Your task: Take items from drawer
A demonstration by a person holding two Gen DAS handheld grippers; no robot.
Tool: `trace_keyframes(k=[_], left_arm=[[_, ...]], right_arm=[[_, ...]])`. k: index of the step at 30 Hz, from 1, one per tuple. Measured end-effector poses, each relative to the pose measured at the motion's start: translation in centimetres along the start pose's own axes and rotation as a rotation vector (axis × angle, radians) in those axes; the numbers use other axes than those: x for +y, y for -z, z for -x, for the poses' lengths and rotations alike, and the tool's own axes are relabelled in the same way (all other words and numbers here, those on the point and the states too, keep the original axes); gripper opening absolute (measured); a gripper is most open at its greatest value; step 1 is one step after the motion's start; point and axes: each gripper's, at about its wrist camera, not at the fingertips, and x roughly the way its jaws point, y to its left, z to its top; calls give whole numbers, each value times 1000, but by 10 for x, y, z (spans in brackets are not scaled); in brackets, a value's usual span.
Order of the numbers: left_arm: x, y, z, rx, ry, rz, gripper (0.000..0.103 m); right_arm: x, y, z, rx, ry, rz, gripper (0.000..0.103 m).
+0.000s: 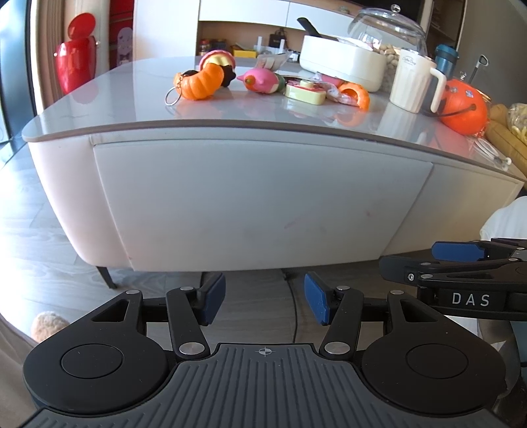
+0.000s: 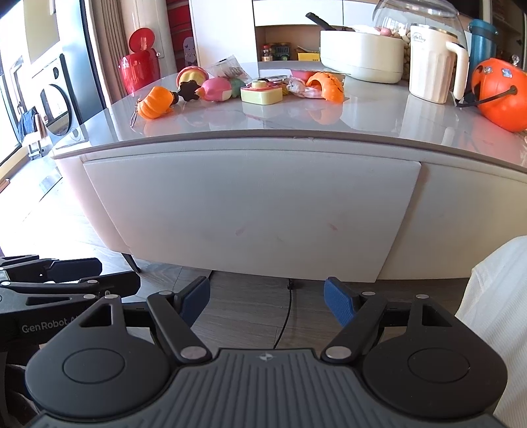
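Note:
A white drawer front [image 1: 257, 204] [image 2: 250, 210] fills the side of a low table and is shut flush, without a visible handle. My left gripper [image 1: 265, 298] hangs open in front of it, low near the floor, with nothing between its blue pads. My right gripper [image 2: 266, 301] is likewise open and empty, level with the drawer's bottom edge. On the tabletop lie squishy toys: an orange pumpkin with a keyring [image 1: 201, 84] [image 2: 154, 100], a pink one [image 1: 262, 80] [image 2: 215, 89] and a yellow square one [image 1: 304, 92] [image 2: 262, 93].
The grey tabletop [image 1: 131, 95] also carries a white pot [image 1: 342, 62], a cream jug [image 1: 415, 82], a glass dome [image 1: 388, 26] and an orange pumpkin bucket [image 1: 464, 105]. A red bin [image 1: 74, 59] stands behind. A cable [image 2: 285, 319] runs over the wood floor. White cloth [image 2: 494, 296] is at right.

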Motion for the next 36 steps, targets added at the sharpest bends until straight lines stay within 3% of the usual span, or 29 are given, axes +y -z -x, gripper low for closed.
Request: trace_keyframes(k=[36], left_arm=[[-1, 1, -1, 1, -2, 0, 58]], right_arm=[[-3, 1, 0, 11, 4, -11, 77]])
